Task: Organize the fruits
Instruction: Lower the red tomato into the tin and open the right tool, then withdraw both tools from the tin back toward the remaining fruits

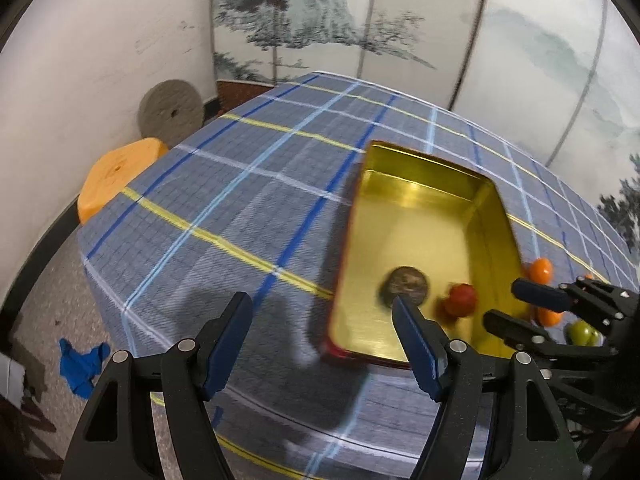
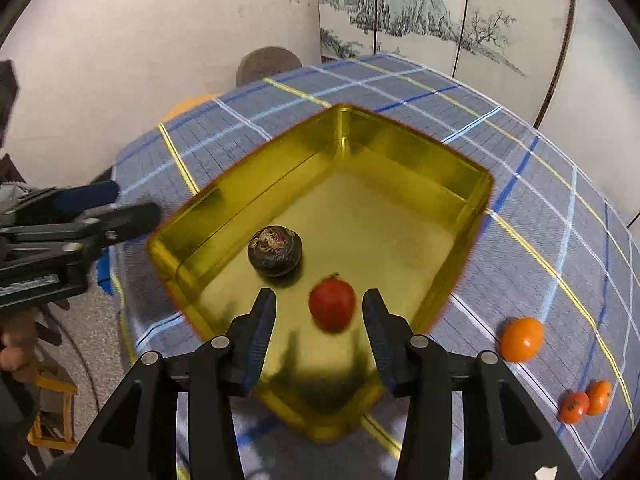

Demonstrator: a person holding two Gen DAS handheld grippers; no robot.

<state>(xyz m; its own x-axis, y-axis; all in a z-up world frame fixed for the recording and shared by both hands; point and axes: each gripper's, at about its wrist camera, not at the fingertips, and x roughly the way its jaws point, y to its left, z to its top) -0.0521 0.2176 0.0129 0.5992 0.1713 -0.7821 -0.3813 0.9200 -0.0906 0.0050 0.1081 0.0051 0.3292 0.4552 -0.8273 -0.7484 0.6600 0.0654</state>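
No readable text, label or number anywhere — none at all.

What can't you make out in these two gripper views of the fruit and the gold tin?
- Red fruit: motion-blurred in both views, so whether it rests on the tin floor is unclear.
- Green fruit: left view only, partly hidden behind the right gripper.
- Dark round fruit: blurred in the left view, its near edge covered by a left gripper fingertip.
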